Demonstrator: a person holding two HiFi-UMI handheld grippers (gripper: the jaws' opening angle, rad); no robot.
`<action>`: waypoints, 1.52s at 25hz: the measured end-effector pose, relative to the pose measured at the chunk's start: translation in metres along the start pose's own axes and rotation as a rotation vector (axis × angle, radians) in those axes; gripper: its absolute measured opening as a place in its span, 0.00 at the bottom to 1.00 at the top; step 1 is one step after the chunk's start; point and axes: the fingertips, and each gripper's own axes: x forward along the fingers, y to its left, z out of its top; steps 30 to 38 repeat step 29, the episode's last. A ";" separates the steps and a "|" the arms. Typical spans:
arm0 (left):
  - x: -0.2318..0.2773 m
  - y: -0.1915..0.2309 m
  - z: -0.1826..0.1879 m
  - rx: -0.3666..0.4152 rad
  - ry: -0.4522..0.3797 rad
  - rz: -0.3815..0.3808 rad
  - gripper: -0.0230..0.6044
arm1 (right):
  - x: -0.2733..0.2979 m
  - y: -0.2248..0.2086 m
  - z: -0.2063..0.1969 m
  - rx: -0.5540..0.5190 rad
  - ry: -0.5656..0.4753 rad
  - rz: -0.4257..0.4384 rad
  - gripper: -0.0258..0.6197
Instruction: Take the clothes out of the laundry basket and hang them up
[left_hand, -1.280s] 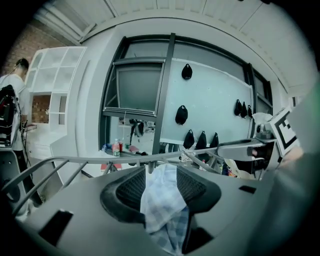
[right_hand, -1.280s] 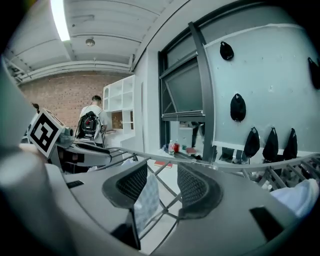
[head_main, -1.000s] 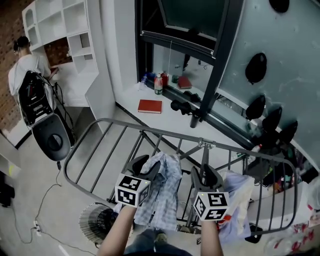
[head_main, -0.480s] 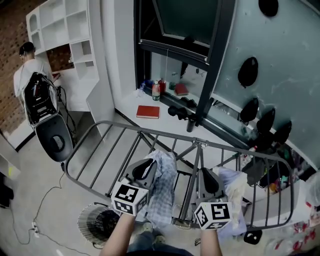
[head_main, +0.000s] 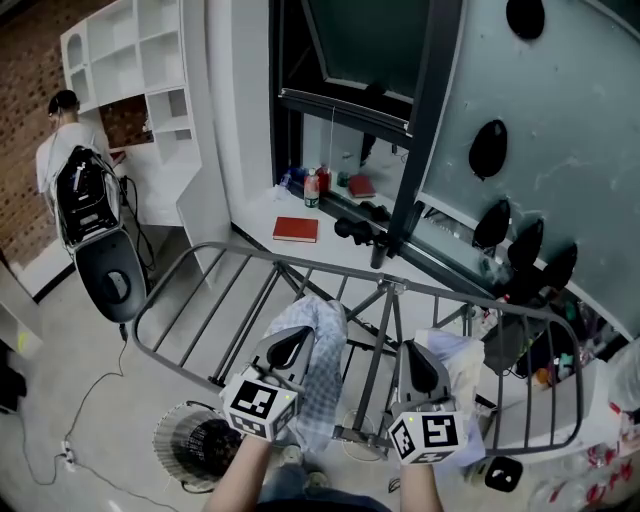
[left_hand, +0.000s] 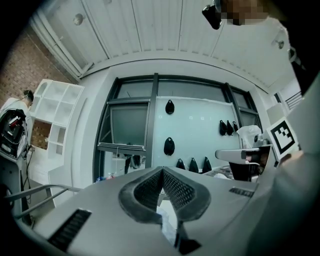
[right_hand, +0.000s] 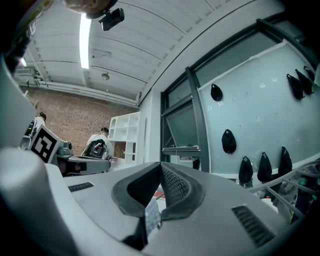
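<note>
The laundry basket stands on the floor by the near-left corner of the drying rack; its inside is dark and I cannot make out what lies in it. The checked shirt is out of it and hangs over the rack's bars, with a pale garment draped beyond the centre bar to its right. The left hand-held gripper has just closed its jaws, which pinch the shirt's left edge. The right hand-held gripper has just closed too. Its tip lies against the pale garment and its jaws pinch a strip of checked cloth, though I cannot tell which garment that strip belongs to. Only the head view takes in the basket, the rack, and the red book and bottles on the white window ledge. The 2 gripper views look out level over pressed-together jaws to the ceiling and window wall. The right gripper view alone shows a brick wall beside the white shelves.
</note>
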 end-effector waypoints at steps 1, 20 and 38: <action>-0.001 -0.002 0.000 0.004 0.001 0.004 0.07 | -0.003 -0.001 0.000 0.001 -0.001 -0.006 0.04; -0.007 -0.009 -0.005 -0.007 0.011 0.008 0.07 | -0.014 -0.009 -0.003 -0.010 0.005 -0.018 0.04; -0.006 -0.007 -0.012 -0.017 0.024 -0.001 0.07 | -0.008 -0.009 -0.005 -0.018 0.015 -0.021 0.04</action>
